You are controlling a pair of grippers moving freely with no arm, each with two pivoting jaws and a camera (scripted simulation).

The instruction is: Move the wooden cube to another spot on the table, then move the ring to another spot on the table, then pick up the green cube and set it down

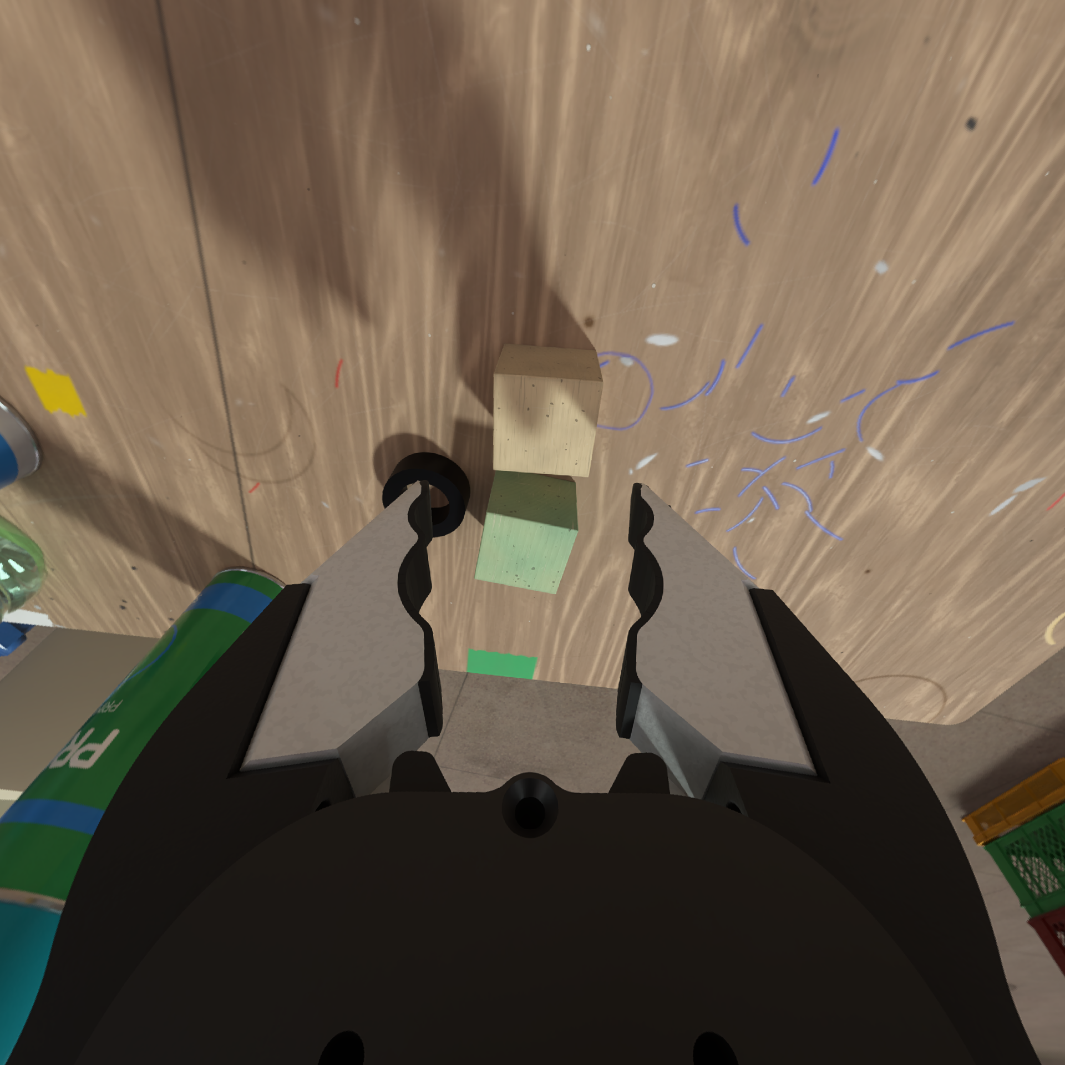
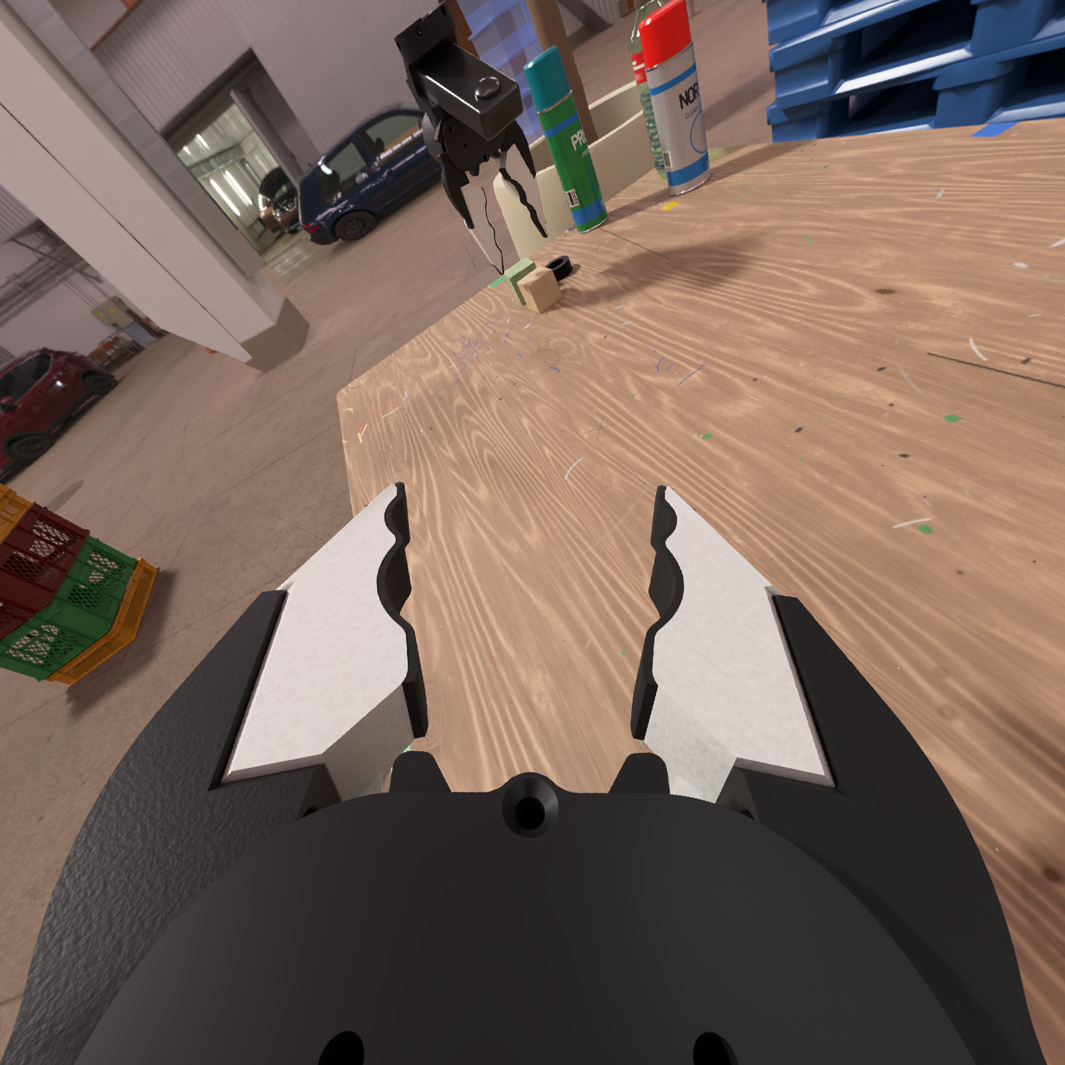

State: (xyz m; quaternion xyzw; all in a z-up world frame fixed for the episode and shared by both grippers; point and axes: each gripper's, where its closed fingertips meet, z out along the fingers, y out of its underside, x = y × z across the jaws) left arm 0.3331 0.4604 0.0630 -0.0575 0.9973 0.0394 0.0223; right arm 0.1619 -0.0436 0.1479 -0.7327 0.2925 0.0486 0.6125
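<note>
The left tongs (image 1: 527, 495) hang above the near edge of the table (image 1: 749, 173), spread wide and holding nothing. Below them sit the three pieces in a tight cluster: the green cube (image 1: 527, 533) nearest the edge, the wooden cube (image 1: 544, 412) just beyond it, so close I cannot tell whether they touch, and the ring (image 1: 429, 490) just beside the green cube, partly behind one fingertip.

The wooden cube looks light, stiff and square-faced, so I'd judge it easy to pinch across two opposite flat sides, though the green cube crowds one face, which leaves the free pair of sides as the better hold. The ring looks like a small, hard, dark collar lying flat; taking it across its outer wall seems safest, as it could roll or skid if nudged.

The right tongs (image 2: 530, 490) are also spread and empty, well apart from the cluster, over bare table. Their view shows what the downward one cannot: the left tongs (image 2: 507, 250) from the side, clear of the wooden cube (image 2: 540, 290), and the spray cans (image 2: 677, 109) upright behind. The downward view alone gives the layout between the pieces.
</note>
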